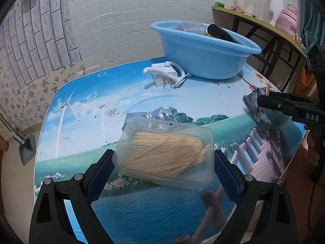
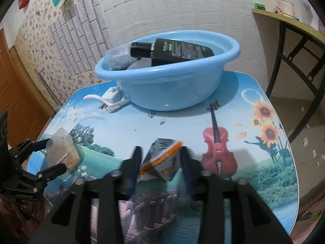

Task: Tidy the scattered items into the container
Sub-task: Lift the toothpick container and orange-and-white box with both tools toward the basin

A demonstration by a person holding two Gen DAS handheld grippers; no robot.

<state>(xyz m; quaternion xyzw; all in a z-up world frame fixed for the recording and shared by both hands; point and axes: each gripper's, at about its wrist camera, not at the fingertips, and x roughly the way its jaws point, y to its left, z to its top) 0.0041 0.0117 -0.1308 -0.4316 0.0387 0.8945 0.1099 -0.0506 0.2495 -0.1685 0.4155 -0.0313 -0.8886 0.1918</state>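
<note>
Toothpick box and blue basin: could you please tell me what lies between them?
A white plug-like gadget, close beside the basin; both wrist views show it.

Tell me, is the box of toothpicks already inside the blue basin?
No, the box of toothpicks sits between the left tool's fingers, above the table, apart from the blue basin.

Glossy blue plastic basin (image 2: 162,85), clear plastic toothpick box (image 1: 164,152) of pale wood sticks, glossy printed tabletop (image 2: 254,162).

Printed table top (image 2: 233,105) with violin, sunflowers and windmills. Behind, white plank wall (image 1: 121,20) and flowered wallpaper (image 2: 34,28). To the right, side table (image 1: 254,23) bearing pink pot (image 1: 288,18) and white kettle (image 1: 273,4).
</note>
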